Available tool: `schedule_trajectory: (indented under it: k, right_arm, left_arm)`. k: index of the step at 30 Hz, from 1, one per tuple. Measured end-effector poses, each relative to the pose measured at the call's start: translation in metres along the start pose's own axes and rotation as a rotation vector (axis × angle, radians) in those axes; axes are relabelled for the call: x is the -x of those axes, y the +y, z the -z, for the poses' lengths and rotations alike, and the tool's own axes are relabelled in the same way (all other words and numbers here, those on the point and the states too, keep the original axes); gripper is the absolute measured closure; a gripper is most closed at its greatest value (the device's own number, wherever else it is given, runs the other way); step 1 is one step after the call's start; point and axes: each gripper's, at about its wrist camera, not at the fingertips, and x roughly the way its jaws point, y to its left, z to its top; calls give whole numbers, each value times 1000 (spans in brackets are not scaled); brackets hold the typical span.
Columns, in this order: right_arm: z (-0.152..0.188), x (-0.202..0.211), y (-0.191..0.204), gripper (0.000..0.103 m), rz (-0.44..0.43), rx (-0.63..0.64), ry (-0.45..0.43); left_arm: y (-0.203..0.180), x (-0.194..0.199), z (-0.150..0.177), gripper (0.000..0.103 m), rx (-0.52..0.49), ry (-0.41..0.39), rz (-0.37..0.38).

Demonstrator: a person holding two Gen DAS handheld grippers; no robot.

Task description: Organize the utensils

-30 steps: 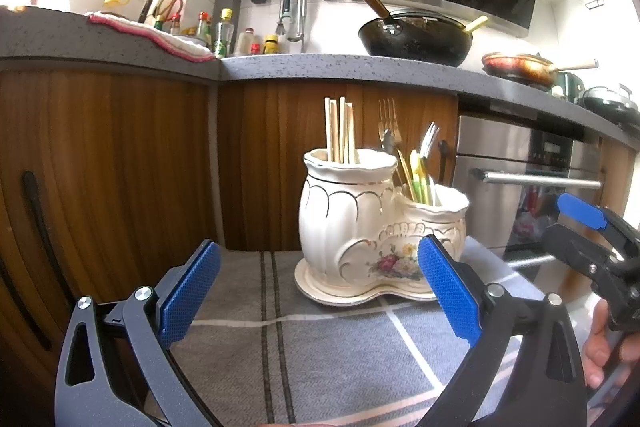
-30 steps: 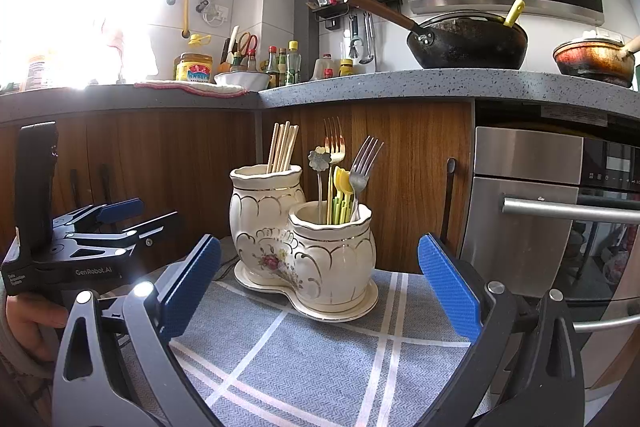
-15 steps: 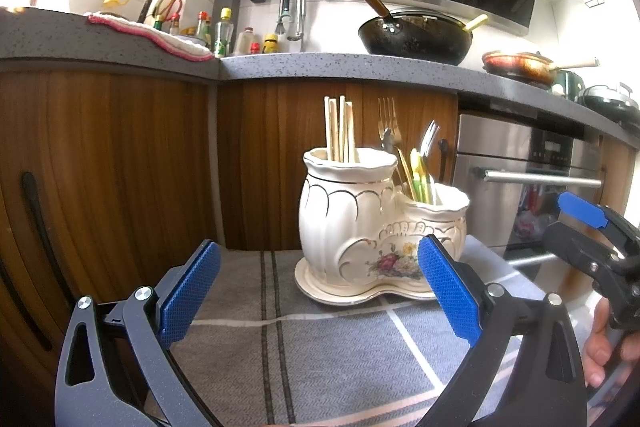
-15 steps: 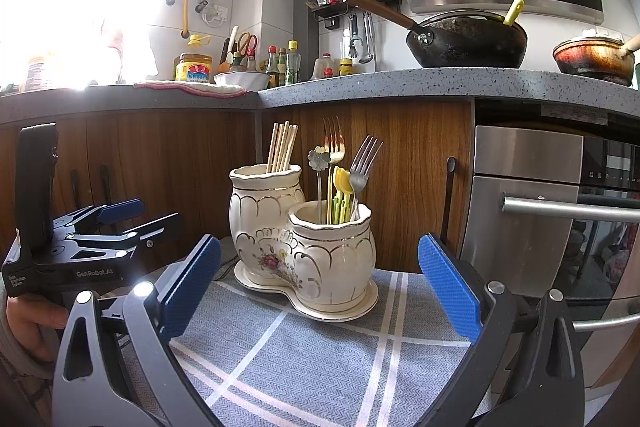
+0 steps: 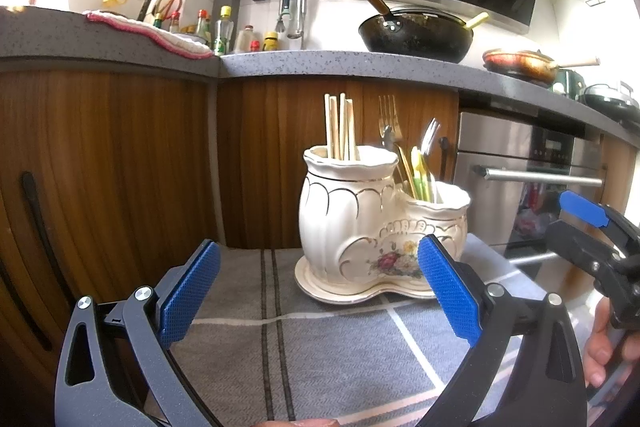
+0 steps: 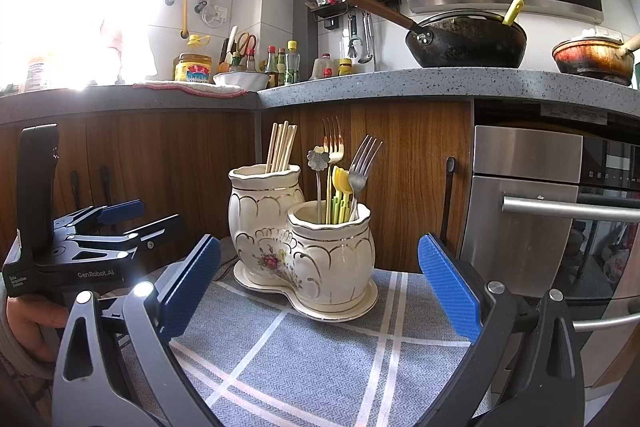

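Wood-fronted kitchen cabinets back a grey checked cloth [image 6: 304,355]. From left, we hold the left gripper [image 5: 318,291], marked "GenRobot.AI", spread wide and empty. The twin-pot ceramic holder [image 6: 304,247] stands mid-cloth: chopsticks [image 6: 282,147] in one pot, two forks [image 6: 352,163] in the other. Our right gripper [image 6: 319,291] gapes wide. Nothing has shifted since a second ago.

A grey cloth [image 6: 304,359] with pale crossing stripes covers the surface that carries everything. Directly on it stands a cream ceramic utensil holder [image 6: 304,247], two joined pots on a shared saucer-like base, sitting upright toward the far edge near the wooden cabinets [image 5: 120,163].
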Motion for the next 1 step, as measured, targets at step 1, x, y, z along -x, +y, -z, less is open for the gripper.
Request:
schedule_trajectory:
  k: [1]
  right_arm:
    - [0, 0, 0, 5, 2, -2, 2]
  left_arm:
    - [0, 0, 0, 5, 0, 0, 0]
